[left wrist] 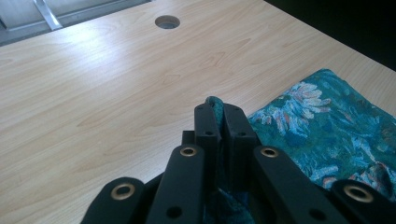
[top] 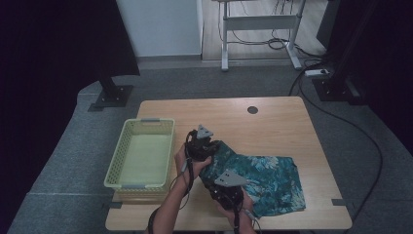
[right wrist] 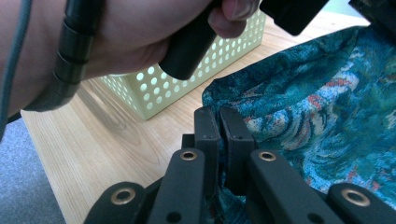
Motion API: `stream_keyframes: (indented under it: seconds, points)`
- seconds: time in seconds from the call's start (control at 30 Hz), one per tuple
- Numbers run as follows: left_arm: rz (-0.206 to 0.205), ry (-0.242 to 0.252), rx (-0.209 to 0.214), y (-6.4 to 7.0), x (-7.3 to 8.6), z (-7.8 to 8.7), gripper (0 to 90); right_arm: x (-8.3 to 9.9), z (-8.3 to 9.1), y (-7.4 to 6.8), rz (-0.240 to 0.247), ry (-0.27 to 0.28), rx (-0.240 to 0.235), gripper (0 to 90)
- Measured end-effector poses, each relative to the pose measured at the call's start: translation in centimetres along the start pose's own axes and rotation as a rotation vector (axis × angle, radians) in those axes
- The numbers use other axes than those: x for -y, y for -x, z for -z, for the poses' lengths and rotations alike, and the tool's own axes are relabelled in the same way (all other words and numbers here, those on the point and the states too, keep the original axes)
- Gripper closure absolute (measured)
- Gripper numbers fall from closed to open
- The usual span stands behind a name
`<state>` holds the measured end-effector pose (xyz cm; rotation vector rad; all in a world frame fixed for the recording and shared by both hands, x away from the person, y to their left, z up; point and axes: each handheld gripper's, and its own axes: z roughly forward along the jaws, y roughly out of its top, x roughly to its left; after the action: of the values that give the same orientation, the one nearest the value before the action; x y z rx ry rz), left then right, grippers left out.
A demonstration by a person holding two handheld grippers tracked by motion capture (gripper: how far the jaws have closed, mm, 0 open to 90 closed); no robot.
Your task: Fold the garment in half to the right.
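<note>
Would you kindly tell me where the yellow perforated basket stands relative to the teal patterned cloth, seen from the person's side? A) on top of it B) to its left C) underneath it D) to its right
B: in the high view the yellow basket stands on the table's left part, with the teal cloth spread to its right.

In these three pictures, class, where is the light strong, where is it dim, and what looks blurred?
High view: dark at both upper corners, table evenly lit. Left gripper view: pale glare on the wood near the cable hole. Right gripper view: the near hand is blurred, the basket glows.

Dim, dark-cornered high view; both gripper views are brighter, with pale glare on the table (left wrist: 107,70).
</note>
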<state>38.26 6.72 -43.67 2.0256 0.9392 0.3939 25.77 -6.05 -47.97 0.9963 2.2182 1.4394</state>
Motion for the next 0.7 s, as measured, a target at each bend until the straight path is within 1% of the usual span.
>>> stream_keyframes:
  seconds: [0.13,0.27,0.37,0.5,0.6,0.7]
  points:
    - [0.008,-0.002,-0.003,-0.3,0.2,0.2,86.3,0.2,-0.1,0.0,-0.010,-0.003,-0.005,85.7]
    - [0.011,0.008,-0.006,-0.6,-0.3,0.9,86.4,-0.4,0.1,-0.1,-0.006,0.008,-0.006,85.6]
    - [0.001,0.017,-0.012,-0.5,-1.0,1.6,86.4,-1.2,0.6,-0.2,-0.002,0.026,-0.007,85.6]
    - [-0.016,0.025,-0.016,-0.1,-1.6,2.4,86.4,-2.1,1.1,-0.5,0.003,0.046,-0.010,85.6]
    - [-0.023,0.023,-0.018,0.0,-1.6,2.5,86.4,-2.3,1.3,-0.7,0.007,0.051,-0.013,85.6]
    - [-0.020,0.021,-0.018,-0.1,-1.4,2.5,86.4,-2.1,1.2,-0.7,0.001,0.048,-0.018,85.6]
